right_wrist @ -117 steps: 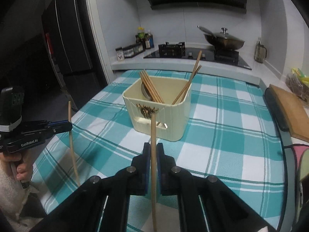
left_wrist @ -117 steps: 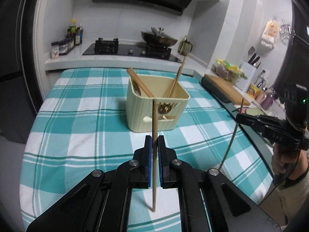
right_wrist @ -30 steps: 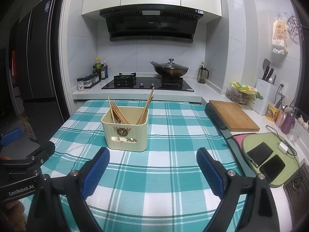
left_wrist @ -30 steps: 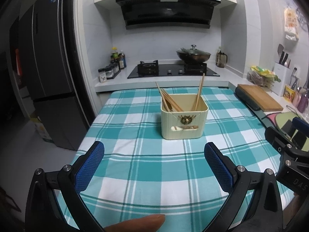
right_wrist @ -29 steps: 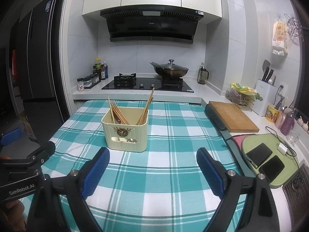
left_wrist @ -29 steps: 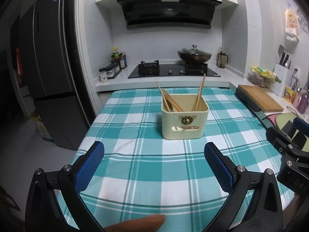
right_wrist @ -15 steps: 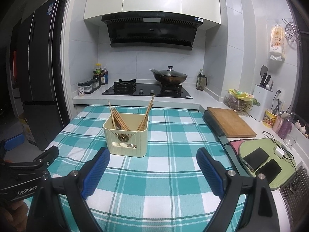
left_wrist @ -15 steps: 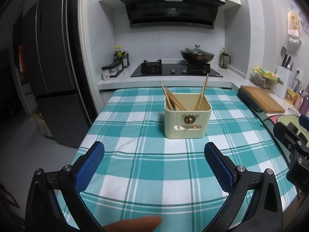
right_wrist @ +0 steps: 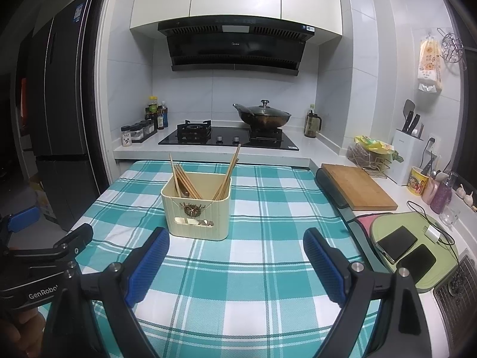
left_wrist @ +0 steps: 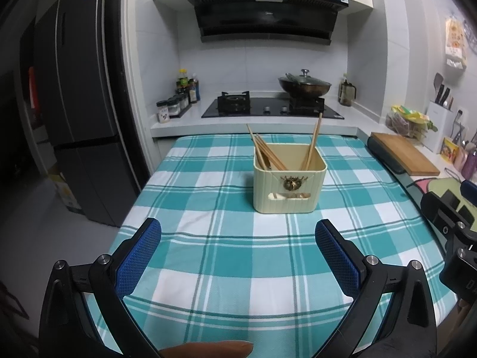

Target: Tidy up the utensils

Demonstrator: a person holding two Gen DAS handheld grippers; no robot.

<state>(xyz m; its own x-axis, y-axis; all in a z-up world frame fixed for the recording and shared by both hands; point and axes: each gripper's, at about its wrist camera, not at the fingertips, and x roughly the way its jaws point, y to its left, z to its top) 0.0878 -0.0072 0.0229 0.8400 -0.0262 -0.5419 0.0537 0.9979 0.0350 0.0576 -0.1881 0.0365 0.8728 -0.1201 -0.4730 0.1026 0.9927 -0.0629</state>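
A cream utensil holder (left_wrist: 289, 185) stands on the teal checked tablecloth (left_wrist: 208, 256); it also shows in the right wrist view (right_wrist: 196, 208). Several wooden chopsticks (left_wrist: 268, 155) lean inside it, also seen in the right wrist view (right_wrist: 186, 179). My left gripper (left_wrist: 238, 256) is open and empty, well back from the holder. My right gripper (right_wrist: 235, 265) is open and empty, also back from the holder. The left gripper's body (right_wrist: 44, 256) shows at the left of the right wrist view. The right gripper's body (left_wrist: 450, 226) shows at the right of the left wrist view.
A stove with a lidded wok (right_wrist: 262, 116) and spice jars (right_wrist: 140, 128) stand behind the table. A wooden cutting board (right_wrist: 357, 185), a green mat with phones (right_wrist: 408, 247) and a knife block (right_wrist: 408, 149) are on the right counter. A dark fridge (left_wrist: 77, 119) stands on the left.
Both grippers held a chopstick 3.9 s ago; now both are open and empty. Over the last second both have drawn back and risen, so the holder looks smaller.
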